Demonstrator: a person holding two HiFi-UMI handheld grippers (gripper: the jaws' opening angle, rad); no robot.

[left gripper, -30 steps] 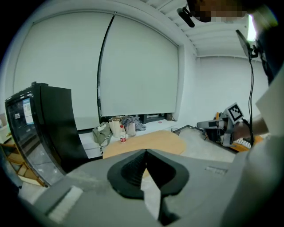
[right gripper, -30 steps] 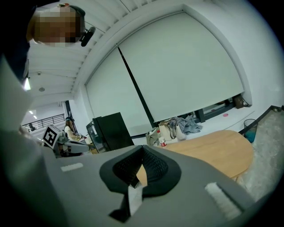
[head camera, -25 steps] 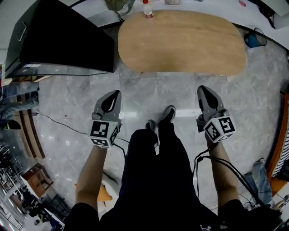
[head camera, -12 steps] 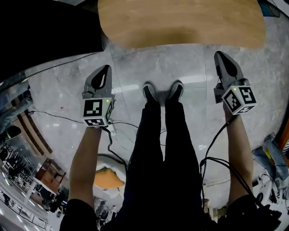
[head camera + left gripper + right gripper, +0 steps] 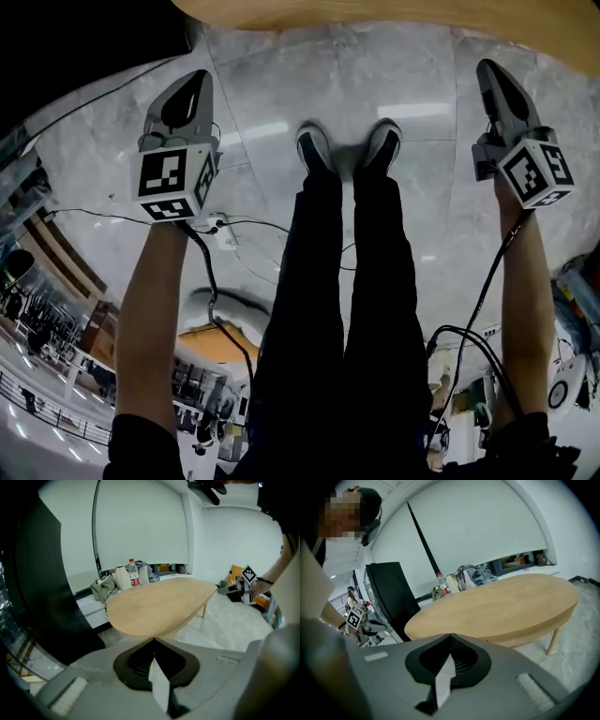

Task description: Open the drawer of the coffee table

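Observation:
The coffee table (image 5: 375, 11) is a light wooden oval; only its near edge shows at the top of the head view. The gripper views see it level, the table (image 5: 159, 604) ahead of the left and the table (image 5: 501, 606) ahead of the right. No drawer shows in any view. My left gripper (image 5: 198, 79) is held low in front of the table's left end, shut and empty. My right gripper (image 5: 488, 69) is held short of the right end, also shut with nothing in it. Both sets of tips meet, left gripper (image 5: 153, 639) and right gripper (image 5: 450, 634).
A tall black cabinet (image 5: 42, 597) stands left of the table. A bottle (image 5: 134, 573) and bags sit behind the table's far end. A pale table leg (image 5: 553, 641) shows at the right. The person's shoes (image 5: 347, 150) are between the grippers, and cables (image 5: 225, 225) lie on the marble floor.
Both grippers have dropped lower and spread outward in the head view. The table has slid to the top edge of that view. Both stayed shut.

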